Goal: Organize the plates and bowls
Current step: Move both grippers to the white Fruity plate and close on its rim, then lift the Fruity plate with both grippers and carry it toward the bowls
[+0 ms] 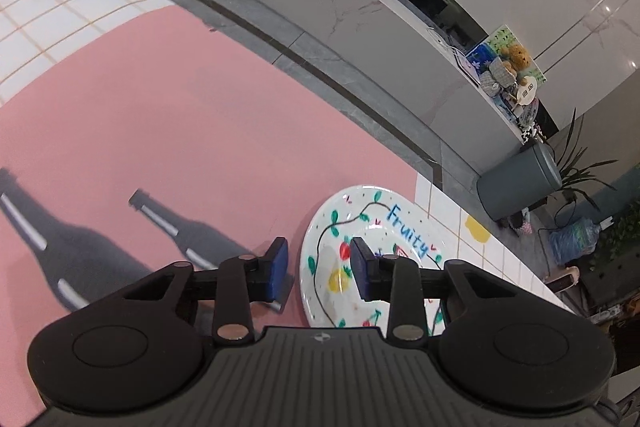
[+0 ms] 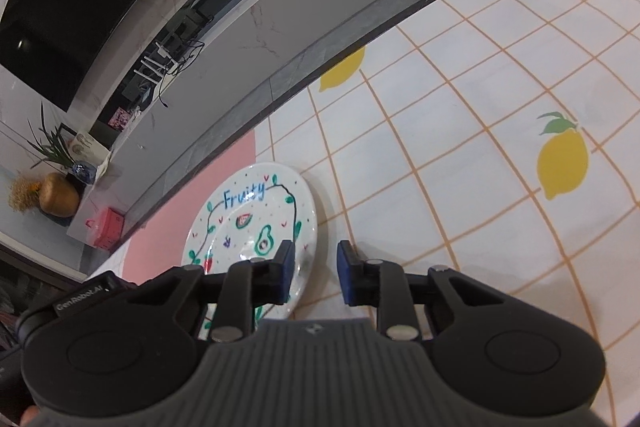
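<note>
A white plate (image 1: 372, 227) painted with fruit, vines and the word "Fruity" lies flat on the table, across the seam between a pink mat and a white checked cloth. In the left wrist view my left gripper (image 1: 320, 269) straddles the plate's left rim, one blue pad over the pink mat and the other above the plate's face, with gaps on both sides. In the right wrist view the same plate (image 2: 248, 211) has its right rim between the pads of my right gripper (image 2: 316, 275), which also stands apart from it. Both grippers are open and hold nothing.
The pink mat (image 1: 160, 115) carries dark bottle prints. The white cloth (image 2: 460, 131) shows an orange grid and yellow lemons. Beyond the table's far edge runs a grey stone ledge (image 1: 320, 7) with cables, boxes and a plush bear. A grey bin (image 1: 516, 183) and plants stand on the floor.
</note>
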Tool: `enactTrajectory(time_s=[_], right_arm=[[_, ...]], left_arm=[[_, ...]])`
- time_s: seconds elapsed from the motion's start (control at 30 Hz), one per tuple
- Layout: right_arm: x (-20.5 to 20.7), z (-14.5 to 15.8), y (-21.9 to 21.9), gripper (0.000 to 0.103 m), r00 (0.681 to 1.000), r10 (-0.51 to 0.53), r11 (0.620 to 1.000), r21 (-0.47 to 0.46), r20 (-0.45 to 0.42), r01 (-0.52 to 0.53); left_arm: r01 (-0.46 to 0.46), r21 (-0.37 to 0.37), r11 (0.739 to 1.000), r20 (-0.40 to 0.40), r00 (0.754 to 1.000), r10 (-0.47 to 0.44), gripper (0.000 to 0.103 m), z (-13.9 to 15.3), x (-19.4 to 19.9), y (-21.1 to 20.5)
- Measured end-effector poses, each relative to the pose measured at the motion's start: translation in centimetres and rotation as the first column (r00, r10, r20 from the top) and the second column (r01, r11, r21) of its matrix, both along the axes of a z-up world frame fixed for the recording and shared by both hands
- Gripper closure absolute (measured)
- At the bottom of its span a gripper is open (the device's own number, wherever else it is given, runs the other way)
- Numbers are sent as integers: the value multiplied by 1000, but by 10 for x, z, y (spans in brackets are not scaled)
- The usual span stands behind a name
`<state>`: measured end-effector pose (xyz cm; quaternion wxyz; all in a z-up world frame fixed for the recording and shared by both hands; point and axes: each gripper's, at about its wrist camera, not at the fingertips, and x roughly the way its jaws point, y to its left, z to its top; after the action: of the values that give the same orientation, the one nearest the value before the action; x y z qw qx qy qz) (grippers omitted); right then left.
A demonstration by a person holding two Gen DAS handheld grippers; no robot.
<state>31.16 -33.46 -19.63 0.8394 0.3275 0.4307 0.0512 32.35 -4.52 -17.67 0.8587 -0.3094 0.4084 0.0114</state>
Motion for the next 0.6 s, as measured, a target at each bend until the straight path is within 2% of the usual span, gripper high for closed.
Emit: enactTrajectory(time_s=[0.13,0.17,0.23,0.6], right_arm=[[2,-3,5,91,1000,5,1000,13,-2,-5],[1,-3,5,93,1000,-1,1000,10,-1,1],[0,-4,5,96,1000,-12,1000,14,-5,12],[-19,13,-5,97,1000,-21,1000,22,-8,22]], left_arm=[[26,45,999,0,1000,-26,82,1,4,-5],[25,45,999,-4,1000,-25,83,0,4,-3],[15,40,999,-15,1000,-14,91,0,4,-1],[33,72,997,-24,999,-32,93,8,-24,-13]])
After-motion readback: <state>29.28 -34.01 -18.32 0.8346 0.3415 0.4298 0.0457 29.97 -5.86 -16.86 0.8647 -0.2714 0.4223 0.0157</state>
